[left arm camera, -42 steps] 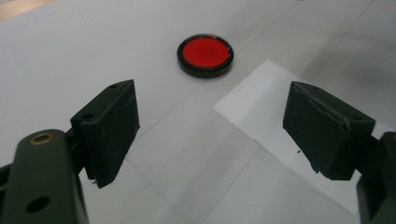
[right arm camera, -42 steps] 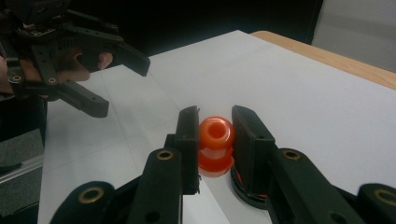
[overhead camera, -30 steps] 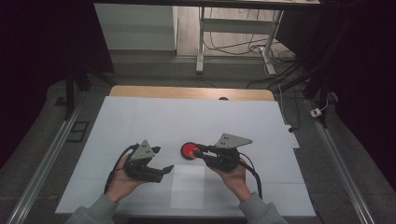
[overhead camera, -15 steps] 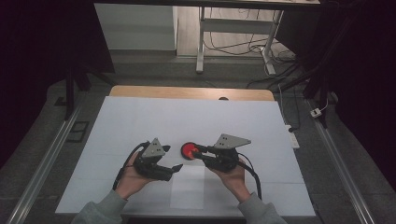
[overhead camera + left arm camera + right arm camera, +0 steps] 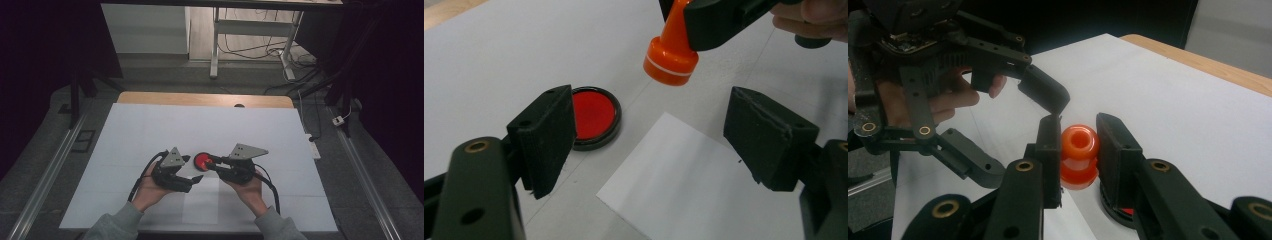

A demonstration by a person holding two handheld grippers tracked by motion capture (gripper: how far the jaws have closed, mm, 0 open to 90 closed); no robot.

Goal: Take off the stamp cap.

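Jaws on your right gripper (image 5: 1077,150) are clamped on the orange stamp (image 5: 1078,156), one pad on each side of its narrow handle, so you hold it upright with the knob end toward the camera. From the left gripper view the same stamp (image 5: 672,50) hangs clear above the table, its round base with a white band pointing down, just beyond the ink pad (image 5: 593,116) and apart from it.

Your left gripper (image 5: 651,132) has its jaws spread wide with nothing between the pads. Between them you look down on the white sheet of paper (image 5: 694,185), whose near corner lies just beside the ink pad. That pad is a round black tin with a red cushion, its lid off, sitting flat on the white table cover (image 5: 165,130).

From the high view your two grippers face each other near the front of the table, your left gripper (image 5: 192,172) to the left of the red ink pad (image 5: 202,160) and your right gripper (image 5: 212,162) reaching in over it from the right. The paper (image 5: 202,200) lies between your hands, just nearer to you than the pad.
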